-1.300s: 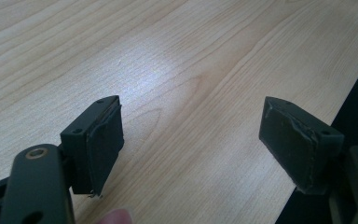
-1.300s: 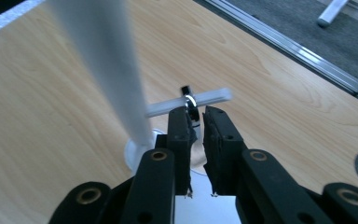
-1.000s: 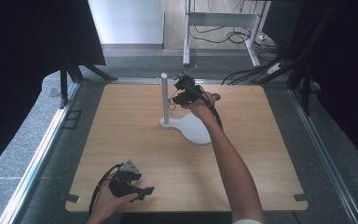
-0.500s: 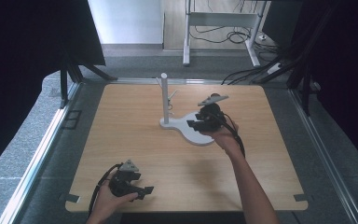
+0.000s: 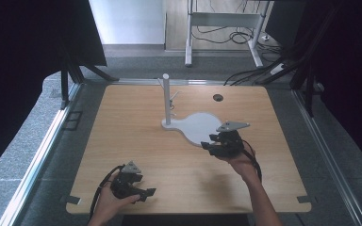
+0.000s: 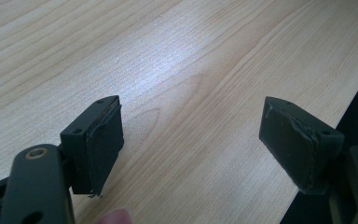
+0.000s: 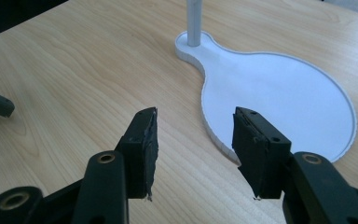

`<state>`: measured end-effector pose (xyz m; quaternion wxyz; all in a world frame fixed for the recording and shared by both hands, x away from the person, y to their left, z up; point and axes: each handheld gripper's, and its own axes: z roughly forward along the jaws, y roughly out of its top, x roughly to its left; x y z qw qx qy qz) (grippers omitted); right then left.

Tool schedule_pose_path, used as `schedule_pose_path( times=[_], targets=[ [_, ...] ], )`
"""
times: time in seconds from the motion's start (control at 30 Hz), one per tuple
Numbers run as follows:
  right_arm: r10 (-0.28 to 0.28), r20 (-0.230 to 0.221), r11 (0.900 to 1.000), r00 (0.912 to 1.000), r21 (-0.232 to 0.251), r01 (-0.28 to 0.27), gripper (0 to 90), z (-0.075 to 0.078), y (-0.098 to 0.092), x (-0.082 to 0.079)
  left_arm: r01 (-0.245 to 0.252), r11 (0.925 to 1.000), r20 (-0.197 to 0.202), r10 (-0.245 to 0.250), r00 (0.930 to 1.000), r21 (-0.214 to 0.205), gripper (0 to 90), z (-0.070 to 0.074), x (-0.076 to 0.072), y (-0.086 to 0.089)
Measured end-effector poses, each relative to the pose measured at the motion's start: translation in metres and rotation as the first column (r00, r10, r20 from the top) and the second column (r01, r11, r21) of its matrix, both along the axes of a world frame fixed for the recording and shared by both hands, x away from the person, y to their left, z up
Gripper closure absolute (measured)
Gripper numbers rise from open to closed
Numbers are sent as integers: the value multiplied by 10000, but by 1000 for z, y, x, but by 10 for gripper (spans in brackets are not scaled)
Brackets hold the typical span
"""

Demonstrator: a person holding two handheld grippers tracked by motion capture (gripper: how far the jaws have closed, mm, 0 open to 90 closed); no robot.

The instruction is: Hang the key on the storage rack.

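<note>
Item 1: a light wooden rectangular table (image 5: 136, 141), seen from above, framed by grey floor and black curtains.

Item 2: a white flat teardrop-shaped stand base (image 5: 200, 126) with a slim white upright post (image 5: 166, 96), placed on the table a little toward 12 o'clock of its centre. The post is set at the narrow end of the base, and the broad round part is spread out toward 4 o'clock of the post. In the right gripper view the base (image 7: 279, 88) is seen lying flat on the wood with the post (image 7: 194, 21) rising at its far narrow end.

Item 3: a small dark round hole (image 5: 217, 97) in the tabletop, found at 1 o'clock of the base, apart from it.

Item 4: the left gripper (image 5: 143, 193), black, two-jawed, held in a hand at the table's 7 o'clock edge. In the left gripper view (image 6: 191, 140) its jaws are shown spread wide apart over bare wood, with nothing between them.

Item 5: the right gripper (image 5: 209, 147), black with a grey three-cornered plate on top, held at 5 o'clock of the post, at the near edge of the base. In the right gripper view (image 7: 193, 140) its jaws are shown parted and empty, the rim of the base being visible in the gap between them
</note>
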<state>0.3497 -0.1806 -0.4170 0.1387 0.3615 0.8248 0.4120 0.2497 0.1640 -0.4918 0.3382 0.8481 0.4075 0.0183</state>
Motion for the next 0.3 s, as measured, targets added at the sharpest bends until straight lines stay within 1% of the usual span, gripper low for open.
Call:
schedule_pose_path(
  times=[0.17,0.3],
  targets=[
    [-5,-87,10000,10000,92,6,497,-2,-1,1,-14,10000,-8,14,10000,-14,221,0,0,1],
    [199,-355,9990,9992,416,-184,462,-4,-2,-4,-49,10000,-5,49,10000,-27,221,0,0,1]
  ],
)
